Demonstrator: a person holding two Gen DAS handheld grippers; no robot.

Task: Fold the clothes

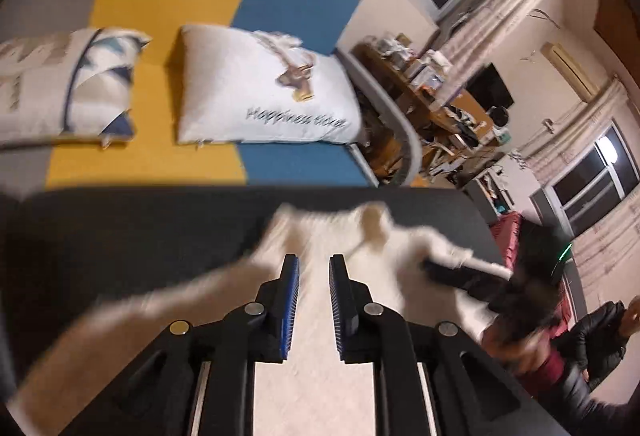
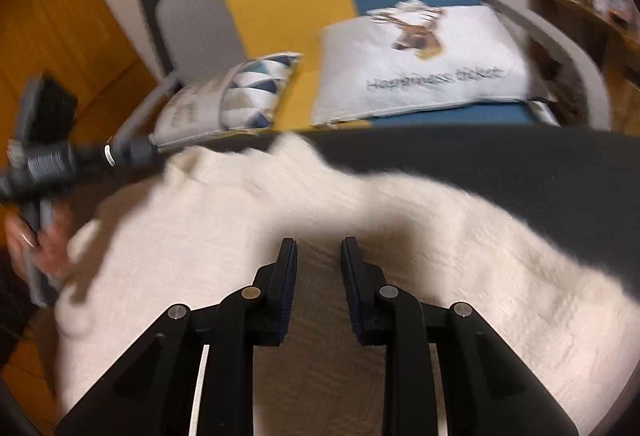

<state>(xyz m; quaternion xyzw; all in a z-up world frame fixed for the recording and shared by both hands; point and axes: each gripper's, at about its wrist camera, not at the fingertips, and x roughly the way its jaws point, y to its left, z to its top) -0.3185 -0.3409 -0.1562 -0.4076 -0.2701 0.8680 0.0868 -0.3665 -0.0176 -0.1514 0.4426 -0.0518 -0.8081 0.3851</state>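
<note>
Hovering over cream sweater, left tool slightly parted, empty

Both wrist cameras look steeply down, close over the cream garment, sharing the deer cushion beyond.

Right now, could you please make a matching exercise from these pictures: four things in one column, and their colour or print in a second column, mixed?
Things:
1. garment
2. table surface
3. large pillow
4. small pillow

Descriptions:
A. triangle pattern in blue and white
B. dark grey
C. cream white, fuzzy
D. white with a deer head and lettering

Pairs: 1-C, 2-B, 3-D, 4-A
</note>
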